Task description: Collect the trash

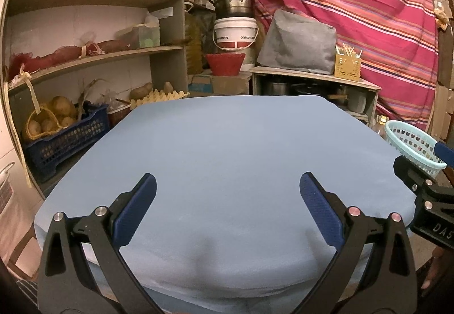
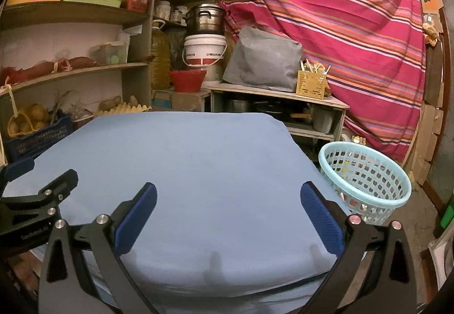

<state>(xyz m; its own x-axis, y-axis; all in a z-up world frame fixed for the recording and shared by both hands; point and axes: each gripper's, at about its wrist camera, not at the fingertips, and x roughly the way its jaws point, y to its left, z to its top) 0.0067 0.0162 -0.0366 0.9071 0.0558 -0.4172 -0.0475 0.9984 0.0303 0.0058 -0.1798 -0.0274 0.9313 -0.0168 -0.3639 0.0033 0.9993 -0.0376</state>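
A table under a light blue cloth (image 1: pixel 227 143) fills the middle of both views (image 2: pixel 184 158); I see no trash on it. A pale turquoise perforated basket (image 2: pixel 366 180) stands on the floor off the table's right side, with small items inside; it also shows at the right edge of the left wrist view (image 1: pixel 411 143). My left gripper (image 1: pixel 227 186) is open and empty above the near part of the cloth. My right gripper (image 2: pixel 228 195) is open and empty over the near right part. Each gripper shows at the edge of the other's view.
Wooden shelves (image 1: pixel 93 56) with potatoes, a blue crate (image 1: pixel 65 141) and boxes stand at the left. A low cabinet (image 2: pixel 278 98) with a grey cover, a white bucket (image 2: pixel 204 50) and a pot stands behind the table. A red striped cloth (image 2: pixel 340 30) hangs at the back right.
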